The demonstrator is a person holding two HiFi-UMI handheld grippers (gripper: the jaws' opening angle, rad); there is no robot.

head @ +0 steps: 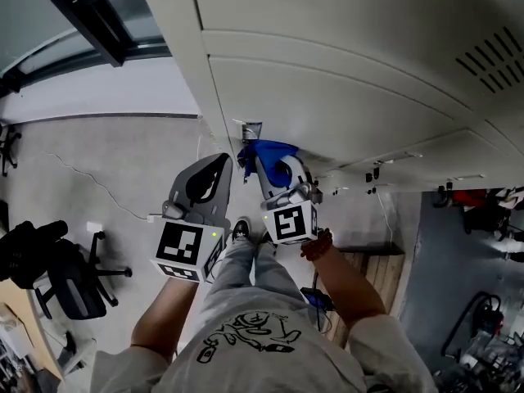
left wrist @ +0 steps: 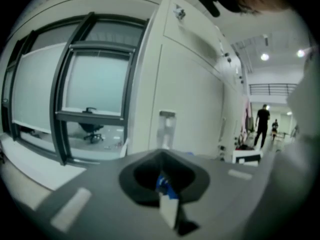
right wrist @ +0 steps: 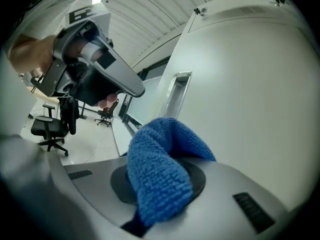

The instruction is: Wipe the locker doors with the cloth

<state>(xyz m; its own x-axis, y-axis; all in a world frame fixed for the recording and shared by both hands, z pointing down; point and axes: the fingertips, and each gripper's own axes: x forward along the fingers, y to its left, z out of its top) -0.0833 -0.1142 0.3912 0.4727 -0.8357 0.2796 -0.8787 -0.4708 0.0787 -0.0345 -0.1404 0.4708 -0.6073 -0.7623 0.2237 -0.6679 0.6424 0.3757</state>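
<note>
The blue cloth (head: 264, 155) is bunched between the jaws of my right gripper (head: 255, 164), which is shut on it. The cloth sits close against the pale grey locker door (head: 344, 80), just below a small recessed handle (head: 250, 129). In the right gripper view the cloth (right wrist: 160, 169) fills the jaws, with the door (right wrist: 250, 84) and the handle (right wrist: 175, 91) right behind it. My left gripper (head: 219, 169) hangs beside it to the left, jaws together and holding nothing. It points at the locker's side and door (left wrist: 190, 99), a little way from the door.
A dark-framed window (head: 90, 15) runs along the wall left of the lockers. Black office chairs (head: 74, 281) stand on the floor at lower left, and a thin cable (head: 90, 178) trails there. A wooden pallet (head: 372, 273) lies at right. A person (left wrist: 261, 124) stands far down the row.
</note>
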